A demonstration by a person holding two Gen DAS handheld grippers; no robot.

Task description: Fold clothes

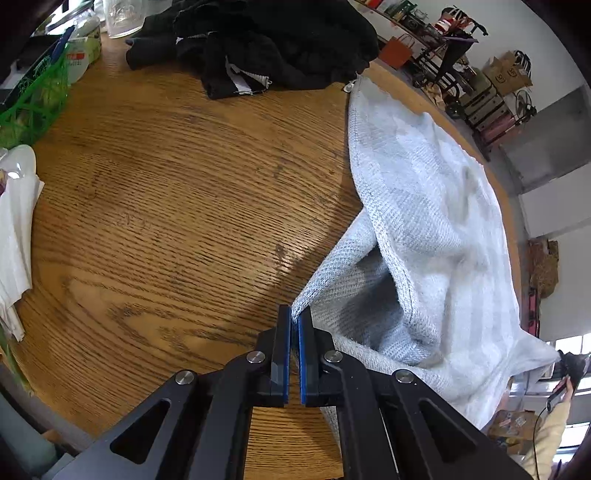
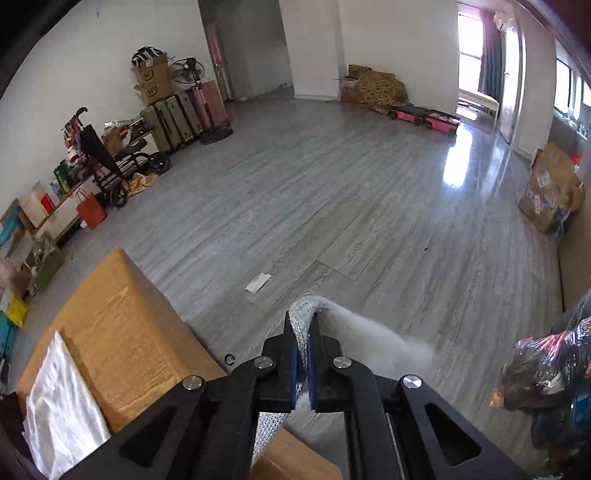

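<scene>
Wooden table (image 1: 155, 206), oak grain, with grey plank floor (image 2: 332, 206) beyond its edge; household storage along the walls.

Item 1: pale knit garment (image 1: 424, 221), white-grey, the piece being folded. It lies partly on the right side of the table and partly lifted, slung between 2 grippers, with 1 end running off toward the table's far edge.

Item 2: left gripper (image 1: 294, 325). Jaws together, clamped on a corner of the knit, fabric visible between the blue pads.

Item 3: right gripper (image 2: 302, 328). Jaws together on a bunched hem of the same garment (image 2: 354, 332), held out past the table edge over the floor. The trailing cloth is blurred.

Item 4: black clothing pile (image 1: 266, 40), unfolded, at the far side of the table, touching the knit's far end.

Item 5: glass jar (image 1: 123, 18) and green mesh basket (image 1: 33, 99), far left edge.

Risks, as judged:
- Both grips are thin corner pinches; a hard tug could pull the loose knit free of either pad.
- The garment's weight hangs off the table side, so a slip would probably drop it onto the floor.
- Its far end could drag the black pile along.
- Unequal tension between the 2 hands would lay a skewed fold.
</scene>
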